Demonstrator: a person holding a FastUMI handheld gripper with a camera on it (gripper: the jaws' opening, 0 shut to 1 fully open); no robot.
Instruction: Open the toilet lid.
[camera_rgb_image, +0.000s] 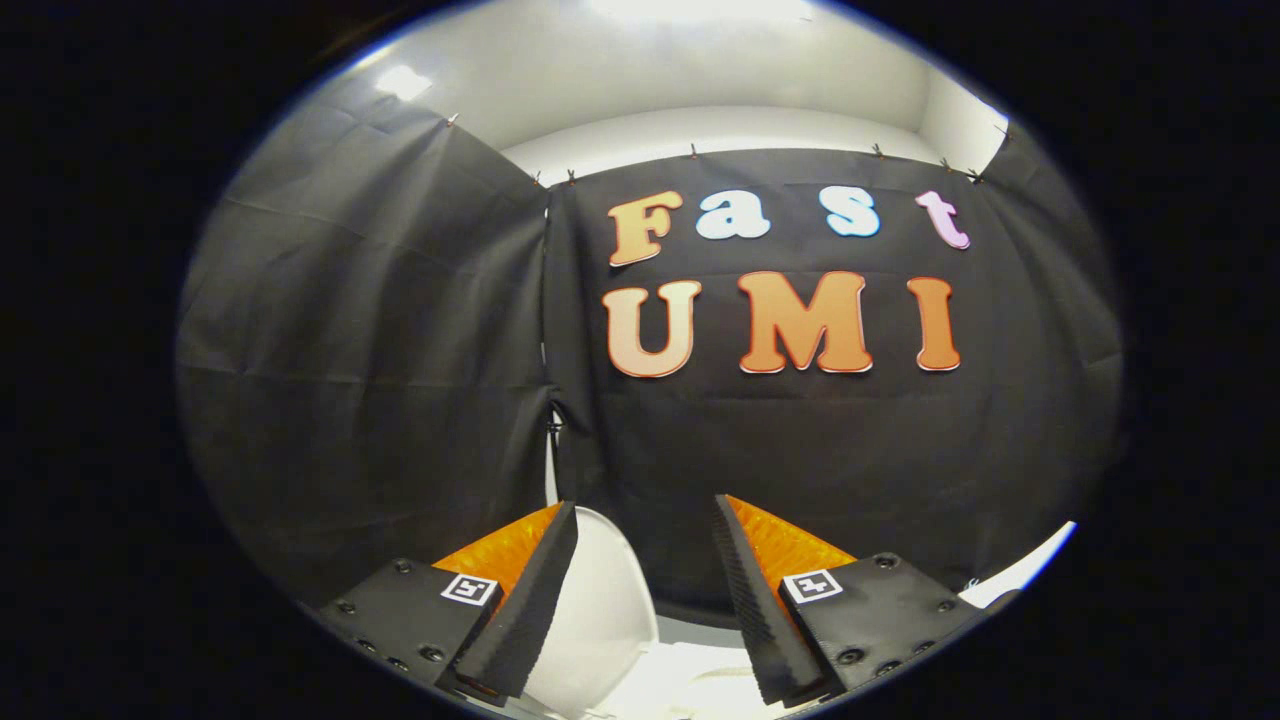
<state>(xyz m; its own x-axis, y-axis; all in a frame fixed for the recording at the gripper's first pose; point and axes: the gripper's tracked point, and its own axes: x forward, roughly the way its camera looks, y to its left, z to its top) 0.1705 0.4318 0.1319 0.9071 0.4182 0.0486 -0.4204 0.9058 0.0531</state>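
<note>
The tongs (645, 515) are standing wide open, their 2 fingers spread well apart and gripping nothing, with clear space showing between the tips. The toilet lid (598, 600), a white rounded panel, is standing upright just ahead of the fingers, rising in the gap between them and sitting closer to the left finger, whose inner edge is overlapping the lid's left side in this view; whether that finger is actually touching the lid is not something I can tell. Below the lid, between the bases of the fingers, a pale white surface of the toilet (690, 680) is showing, though its shape is too cut off to make out. Beyond the fingers, the black cloth wall (380, 350) of the booth is hanging in 2 panels that are meeting at a seam above the lid, and above the cloth a white wall (700, 70) is catching bright light
</note>
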